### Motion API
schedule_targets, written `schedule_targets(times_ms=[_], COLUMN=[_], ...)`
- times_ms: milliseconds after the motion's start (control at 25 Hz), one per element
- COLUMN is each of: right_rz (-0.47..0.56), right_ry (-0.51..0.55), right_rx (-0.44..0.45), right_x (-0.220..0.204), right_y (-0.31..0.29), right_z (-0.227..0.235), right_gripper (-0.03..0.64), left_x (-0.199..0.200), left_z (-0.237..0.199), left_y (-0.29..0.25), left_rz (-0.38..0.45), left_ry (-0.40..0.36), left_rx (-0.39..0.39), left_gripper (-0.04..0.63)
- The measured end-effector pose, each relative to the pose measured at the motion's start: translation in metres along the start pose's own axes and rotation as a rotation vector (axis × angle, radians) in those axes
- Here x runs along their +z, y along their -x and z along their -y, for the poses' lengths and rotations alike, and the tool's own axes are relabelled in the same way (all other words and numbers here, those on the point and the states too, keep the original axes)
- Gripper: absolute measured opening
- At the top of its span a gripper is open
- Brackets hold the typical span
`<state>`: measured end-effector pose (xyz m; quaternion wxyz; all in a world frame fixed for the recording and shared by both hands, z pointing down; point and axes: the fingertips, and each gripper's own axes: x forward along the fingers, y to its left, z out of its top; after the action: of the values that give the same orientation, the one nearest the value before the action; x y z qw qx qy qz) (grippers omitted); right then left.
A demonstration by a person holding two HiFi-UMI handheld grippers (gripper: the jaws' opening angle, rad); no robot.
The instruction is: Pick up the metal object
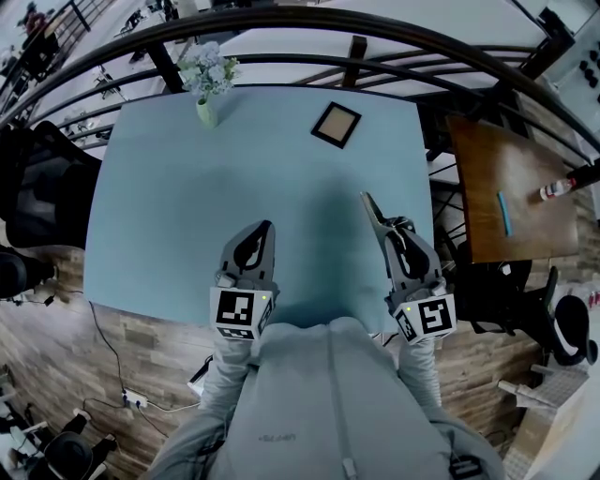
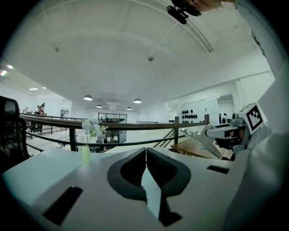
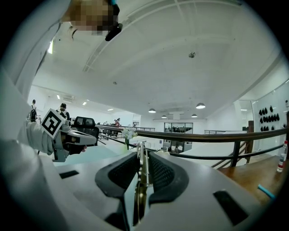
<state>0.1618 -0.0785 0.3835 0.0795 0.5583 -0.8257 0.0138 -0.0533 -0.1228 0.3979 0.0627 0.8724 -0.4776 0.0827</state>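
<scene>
The metal object (image 1: 375, 214), a slim silvery spring clamp, is held off the light blue table (image 1: 187, 187), its tip pointing away from me. My right gripper (image 1: 397, 234) is shut on it. In the right gripper view the clamp (image 3: 143, 166) stands upright on edge between the pads, its spring showing. My left gripper (image 1: 266, 227) hovers above the table's near edge, its jaws shut with nothing between them (image 2: 146, 151). In the left gripper view the right gripper (image 2: 226, 133) shows at the right with the clamp (image 2: 198, 138) sticking out of it.
A small vase of pale flowers (image 1: 208, 82) and a dark picture frame (image 1: 336, 125) lie at the table's far side. A brown table (image 1: 511, 202) with a blue pen and a bottle stands to the right. A curved railing (image 1: 309, 23) runs behind, and a black chair (image 1: 42, 187) is at the left.
</scene>
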Motion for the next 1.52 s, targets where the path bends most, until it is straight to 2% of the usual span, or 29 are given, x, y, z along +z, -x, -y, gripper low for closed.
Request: schedule_targets(times_ms=[1520], right_rz=[-0.026], right_ry=[-0.018], right_rx=[0.018], right_x=[-0.01], right_y=[-0.015], right_z=[0.001], right_gripper=[0.089], left_x=[-0.009], left_z=[-0.01], left_y=[-0.008], left_rz=[-0.021], left_ry=[0.014], left_rx=[0.017], left_gripper=[0.028])
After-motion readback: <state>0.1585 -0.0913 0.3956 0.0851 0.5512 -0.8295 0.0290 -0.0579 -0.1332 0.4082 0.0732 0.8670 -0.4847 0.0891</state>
